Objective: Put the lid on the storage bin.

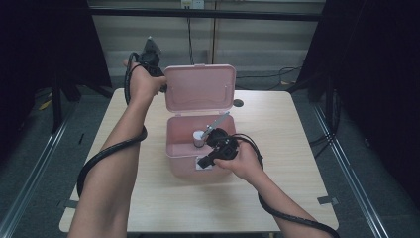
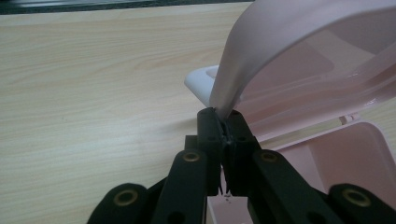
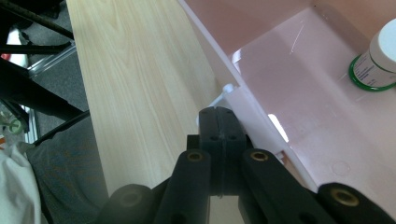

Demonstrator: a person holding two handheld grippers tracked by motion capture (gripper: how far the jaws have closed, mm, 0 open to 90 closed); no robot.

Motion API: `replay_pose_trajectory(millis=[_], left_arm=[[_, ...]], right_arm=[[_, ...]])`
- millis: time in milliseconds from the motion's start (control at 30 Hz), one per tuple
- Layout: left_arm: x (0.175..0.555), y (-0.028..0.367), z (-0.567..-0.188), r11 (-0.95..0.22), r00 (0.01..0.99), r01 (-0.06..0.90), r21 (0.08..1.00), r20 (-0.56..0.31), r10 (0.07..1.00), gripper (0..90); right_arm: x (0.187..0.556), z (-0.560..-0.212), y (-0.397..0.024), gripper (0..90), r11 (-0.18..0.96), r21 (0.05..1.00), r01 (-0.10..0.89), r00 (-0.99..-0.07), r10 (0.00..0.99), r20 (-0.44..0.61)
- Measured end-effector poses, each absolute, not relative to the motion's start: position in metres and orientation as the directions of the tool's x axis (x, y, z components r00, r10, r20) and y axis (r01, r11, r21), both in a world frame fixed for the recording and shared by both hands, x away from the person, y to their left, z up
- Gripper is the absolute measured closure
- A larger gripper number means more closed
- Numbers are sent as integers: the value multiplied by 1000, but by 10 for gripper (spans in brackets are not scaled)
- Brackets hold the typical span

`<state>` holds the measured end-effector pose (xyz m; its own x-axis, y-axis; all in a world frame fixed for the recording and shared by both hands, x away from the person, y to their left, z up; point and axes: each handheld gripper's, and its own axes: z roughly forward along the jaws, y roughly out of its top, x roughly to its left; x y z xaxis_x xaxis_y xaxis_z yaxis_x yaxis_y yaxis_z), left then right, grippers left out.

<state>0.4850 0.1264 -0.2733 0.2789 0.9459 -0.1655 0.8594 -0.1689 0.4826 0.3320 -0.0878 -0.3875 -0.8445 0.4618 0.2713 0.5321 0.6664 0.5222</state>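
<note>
A pink plastic box (image 1: 181, 148) stands open in the middle of the table (image 1: 277, 148), with its lid (image 1: 200, 89) raised upright. My left gripper (image 1: 162, 83) is shut on the lid's left edge; in the left gripper view its jaws pinch the lid's rim (image 2: 226, 100). At the box's front wall, my right gripper (image 1: 204, 161) is shut on the white latch (image 3: 223, 99). Inside the box (image 3: 299, 93) stands a small white bottle (image 1: 199, 138), which in the right gripper view appears as the bottle (image 3: 379, 53) with a green ring.
A small dark round spot (image 1: 238, 103) lies on the table right of the lid. Bare wooden tabletop surrounds the box. Metal floor rails (image 1: 34, 163) run along both sides, and dark curtains hang at left and right.
</note>
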Motion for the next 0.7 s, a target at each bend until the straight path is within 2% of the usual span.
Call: replay_pose_trajectory(millis=[700], left_arm=[[479,124,-268,-206,300,864,459,-141,944,872]], right_arm=[[337,-388,-83,900,654,529,541,-838,469,279]])
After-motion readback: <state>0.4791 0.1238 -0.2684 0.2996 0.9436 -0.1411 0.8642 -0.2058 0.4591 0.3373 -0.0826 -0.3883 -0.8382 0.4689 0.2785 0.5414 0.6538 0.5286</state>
